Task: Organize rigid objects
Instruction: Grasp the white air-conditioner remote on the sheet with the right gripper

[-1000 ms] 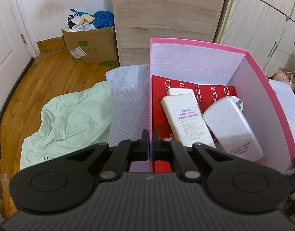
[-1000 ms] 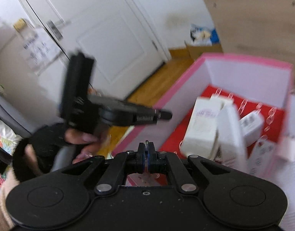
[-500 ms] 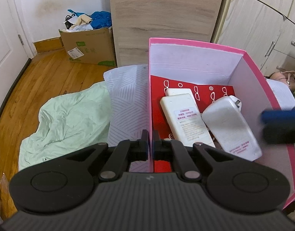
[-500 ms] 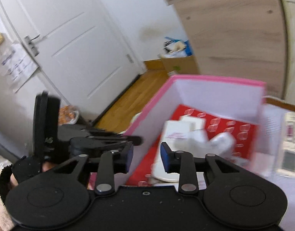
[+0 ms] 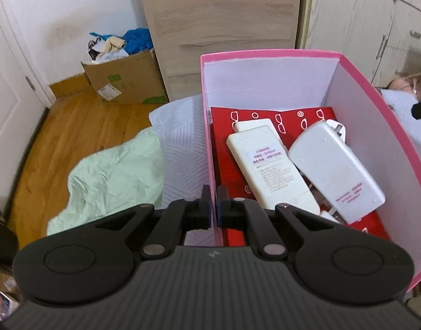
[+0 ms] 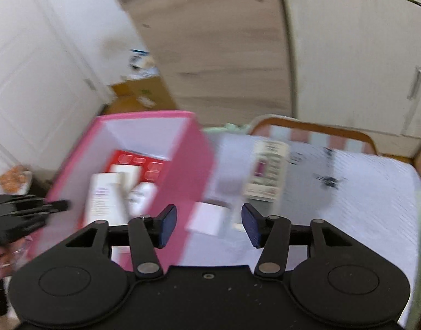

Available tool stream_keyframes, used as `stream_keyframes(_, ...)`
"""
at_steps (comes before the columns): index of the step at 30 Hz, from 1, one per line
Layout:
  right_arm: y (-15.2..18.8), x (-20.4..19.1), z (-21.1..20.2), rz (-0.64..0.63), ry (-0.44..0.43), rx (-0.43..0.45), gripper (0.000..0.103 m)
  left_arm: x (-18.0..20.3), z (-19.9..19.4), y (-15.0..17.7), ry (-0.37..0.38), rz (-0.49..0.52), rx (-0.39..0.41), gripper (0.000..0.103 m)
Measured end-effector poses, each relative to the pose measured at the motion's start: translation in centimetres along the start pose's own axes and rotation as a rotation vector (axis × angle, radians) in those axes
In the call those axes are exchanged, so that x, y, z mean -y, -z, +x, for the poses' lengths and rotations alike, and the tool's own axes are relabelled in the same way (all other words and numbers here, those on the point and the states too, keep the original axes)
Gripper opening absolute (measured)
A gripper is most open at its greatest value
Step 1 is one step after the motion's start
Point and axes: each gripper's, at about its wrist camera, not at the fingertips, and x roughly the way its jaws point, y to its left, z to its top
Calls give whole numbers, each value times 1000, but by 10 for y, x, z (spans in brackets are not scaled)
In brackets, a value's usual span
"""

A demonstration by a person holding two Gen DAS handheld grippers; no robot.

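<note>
Pink box (image 5: 268, 55) has its left wall pinched by the left gripper (image 5: 213, 206), jaws clamped on the card edge. Inside lie white chargers (image 5: 268, 165) on red paper. Right gripper (image 6: 209, 224) has just been opening, jaws approx half wide w/ nothing between them. Next item, prob. a flat white remote (image 6: 268, 173) (blurred), lies on the bedsheet (image 6: 361, 192) ahead, slightly right of the jaws, long axis pointing away. Right hand's nearer.

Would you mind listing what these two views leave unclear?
- Right wrist view: print on the white rectangular box lying on the white bedcover, lost to motion blur.
- Left wrist view: near end of the pink cardboard box, hidden by the left gripper.
</note>
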Motion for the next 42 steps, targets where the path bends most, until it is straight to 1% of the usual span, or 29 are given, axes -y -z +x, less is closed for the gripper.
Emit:
stream_keyframes(2, 1, 8, 11, 2, 53, -14, 58, 0, 0, 0, 0, 2, 1, 3)
stream_keyframes(4, 2, 13, 20, -1, 87, -5, 58, 0, 1, 0, 4, -6, -1, 3)
stream_keyframes(9, 3, 16, 46, -3, 137, 8, 58, 0, 0, 1, 1, -1, -2, 3)
stream_keyframes(12, 0, 14, 59, -14, 145, 15, 58, -5, -1, -1, 32, -44, -16, 3)
stream_keyframes(15, -5, 16, 72, -2, 159, 14, 58, -9, -4, -1, 48, -60, -13, 3)
stream_keyframes(19, -10, 18, 91, 0, 186, -12, 58, -8, -5, 0, 39, -46, -9, 3)
stream_keyframes(20, -10, 17, 94, -13, 191, -22, 60, -7, -6, 0, 35, -42, -8, 3)
stream_keyframes(23, -10, 12, 99, -54, 222, -21, 60, -8, -7, 0, 33, -37, -7, 3)
stream_keyframes(29, -12, 21, 113, -24, 226, -19, 63, -9, -7, 1, 38, -29, -6, 3)
stream_keyframes(33, -11, 17, 120, -75, 258, 17, 63, -8, -7, 1, 33, -23, -4, 3)
stream_keyframes(37, -11, 13, 116, -72, 279, -4, 61, -8, -6, 0, 34, -24, -3, 3)
stream_keyframes(42, -8, 7, 101, -89, 298, -6, 61, -7, -6, 0, 35, -27, -6, 3)
